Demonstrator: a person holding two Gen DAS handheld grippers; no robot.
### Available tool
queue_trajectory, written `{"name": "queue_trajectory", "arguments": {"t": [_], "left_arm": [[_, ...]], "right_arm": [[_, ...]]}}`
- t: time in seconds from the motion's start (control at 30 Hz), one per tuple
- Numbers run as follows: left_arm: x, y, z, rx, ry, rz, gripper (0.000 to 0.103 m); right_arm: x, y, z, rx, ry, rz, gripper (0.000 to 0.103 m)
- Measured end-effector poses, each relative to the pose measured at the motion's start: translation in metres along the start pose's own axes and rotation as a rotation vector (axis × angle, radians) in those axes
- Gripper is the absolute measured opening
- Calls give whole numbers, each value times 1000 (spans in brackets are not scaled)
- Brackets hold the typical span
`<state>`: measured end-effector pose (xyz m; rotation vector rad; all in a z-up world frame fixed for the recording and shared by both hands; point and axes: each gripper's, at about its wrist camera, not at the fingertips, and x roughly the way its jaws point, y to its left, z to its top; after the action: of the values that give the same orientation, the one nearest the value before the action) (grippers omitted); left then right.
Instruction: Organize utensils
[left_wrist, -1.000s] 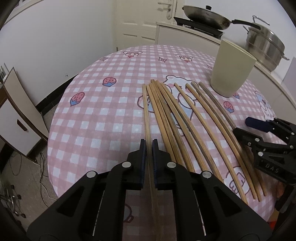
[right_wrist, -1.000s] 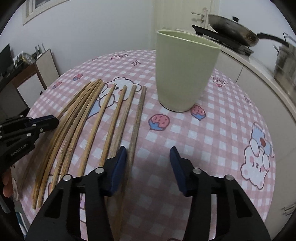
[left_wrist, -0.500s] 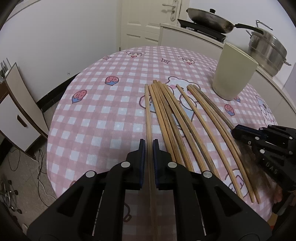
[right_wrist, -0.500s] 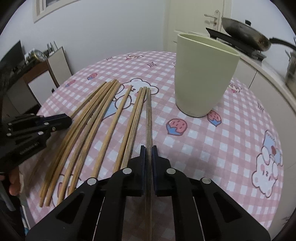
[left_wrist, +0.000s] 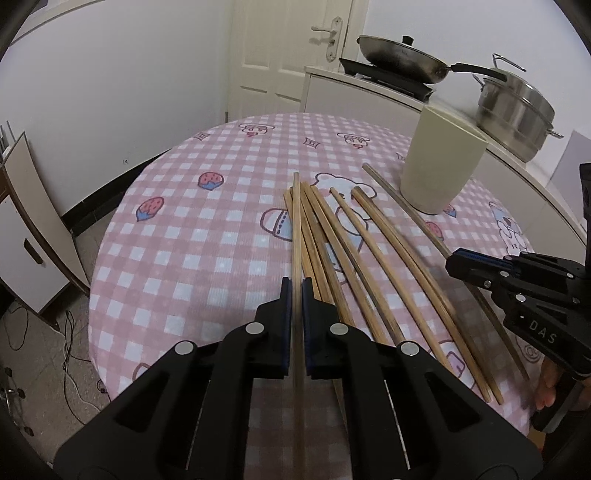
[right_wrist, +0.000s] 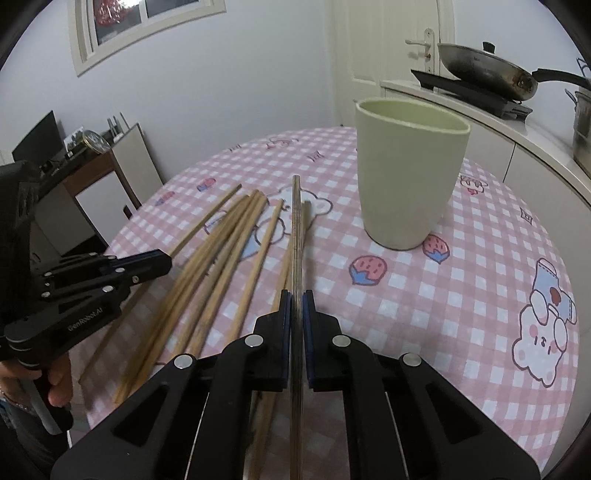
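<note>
Several long wooden chopsticks (left_wrist: 354, 236) lie fanned out on the pink checked tablecloth (left_wrist: 192, 229). My left gripper (left_wrist: 296, 286) is shut on the leftmost chopstick (left_wrist: 296, 221), which is raised off the cloth and points away from me. My right gripper (right_wrist: 296, 297) is shut on a darker chopstick (right_wrist: 296, 229), also raised, its tip close to the pale green cup (right_wrist: 406, 177). The cup (left_wrist: 437, 166) stands upright and looks empty. Each gripper shows in the other's view, the right gripper (left_wrist: 458, 264) and the left gripper (right_wrist: 162, 264).
The round table's edge (left_wrist: 99, 280) curves near on the left. Behind the table a white counter (left_wrist: 354, 88) carries a frying pan (left_wrist: 399, 55) on a cooktop and a steel pot (left_wrist: 513, 107). A cabinet (right_wrist: 103, 184) stands at the left. A hand (right_wrist: 55, 384) holds the left tool.
My right gripper shut on the dark chopstick beside the cup and lifted it. My left gripper kept its chopstick and raised it off the cloth.
</note>
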<state>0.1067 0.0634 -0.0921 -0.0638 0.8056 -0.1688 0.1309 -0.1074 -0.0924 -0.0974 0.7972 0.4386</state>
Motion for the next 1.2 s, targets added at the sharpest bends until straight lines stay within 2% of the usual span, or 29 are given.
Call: {"name": "queue_trajectory", "arguments": {"t": [0.3,0.67,0.93,1.13,1.2], "left_arm": [[-20,-4,6,3,-88,-32,6],[-40,-14,22,18,-180,-102,6],[-32,-18,23,32,-144,-94,6],[-14,-11,18,33,-64,-54,6],[-6,-8,16,44,-25,-20,6]], "right_arm": [[-20,6,8,16,-100,73,5],[-42,7,21,10,-226,85,5],[-28,3,16,8,-155,68,5],[-14,-2,8,10,-55,36,5],[-7,-5,6,3,-9,26,5]]}}
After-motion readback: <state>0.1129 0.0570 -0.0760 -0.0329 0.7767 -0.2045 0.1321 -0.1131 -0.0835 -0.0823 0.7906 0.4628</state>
